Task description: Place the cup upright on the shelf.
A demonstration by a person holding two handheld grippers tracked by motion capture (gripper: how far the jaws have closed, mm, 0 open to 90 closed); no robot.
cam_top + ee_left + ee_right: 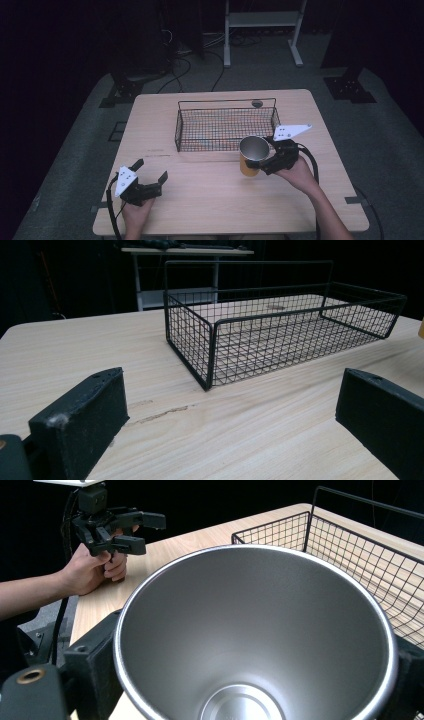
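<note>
Jaws wide apart on the left gripper (150, 172), nothing between them but bare tabletop, and that gripper sits low at the near-left of the light wooden table (210, 200), held by the person's left hand (136, 209). From the left gripper view its two black pads frame the black wire mesh basket (280, 325), which lies ahead of the jaws and a little to their right, well apart from them. That basket looks empty: I see only the wood grain through its mesh floor.

Moving right, the right gripper (264, 156) has its jaws clamped on the orange cup with the steel-lined inside (251, 156), one pad on either side near the rim. The right gripper view looks straight down into the shiny bowl of the cup (255, 635), mouth up, nothing inside as far as I can see. The cup sits upright just in front of the basket's near-right corner, very close to it; whether its base is on the table or just lifted, I cannot tell.

So, my reading: the grasp is made and the cup is not yet in the basket. What is left is to raise it above the near wall, carry it forward of the jaws and set it down inside.

Standing in the way is that near rim of the basket, right beside the cup, plus the tall wire handle loop at the far side. Beyond the table are a white metal stand (262, 22) and loose cables (185, 65) on the floor, both far from the work.
</note>
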